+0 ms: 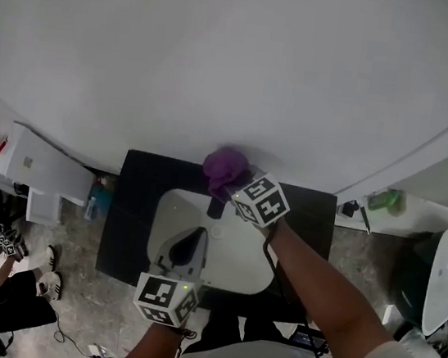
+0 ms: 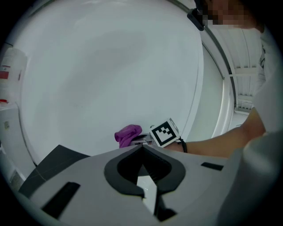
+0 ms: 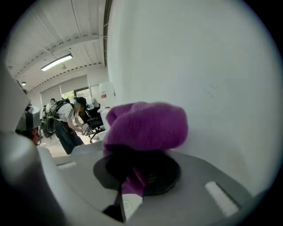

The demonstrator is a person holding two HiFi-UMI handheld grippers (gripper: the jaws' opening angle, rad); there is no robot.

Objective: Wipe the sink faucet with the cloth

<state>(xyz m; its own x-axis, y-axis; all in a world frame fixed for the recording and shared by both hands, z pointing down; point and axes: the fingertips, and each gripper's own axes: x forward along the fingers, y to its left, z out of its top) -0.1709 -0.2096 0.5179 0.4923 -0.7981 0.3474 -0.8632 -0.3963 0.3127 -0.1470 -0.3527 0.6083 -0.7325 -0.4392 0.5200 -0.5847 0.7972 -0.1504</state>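
The left gripper (image 1: 192,240) hung shut, empty, over the sink's (image 1: 170,208) front edge. The right gripper (image 1: 235,186) pinched the purple cloth (image 1: 224,168) atop the faucet (image 1: 216,208) at the back edge; firm downward strokes seemed best.

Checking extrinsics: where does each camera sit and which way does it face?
Head view: on the person's head, facing steeply down at the sink; left gripper, right gripper, left arm and right arm show.
Left gripper view: on the left gripper, facing along its shut jaws toward the wall; the right arm shows.
Right gripper view: on the right gripper, facing along jaws clamped on the purple cloth, wall beside.
Shared: head and left gripper views both show the cloth and the right gripper's marker cube.
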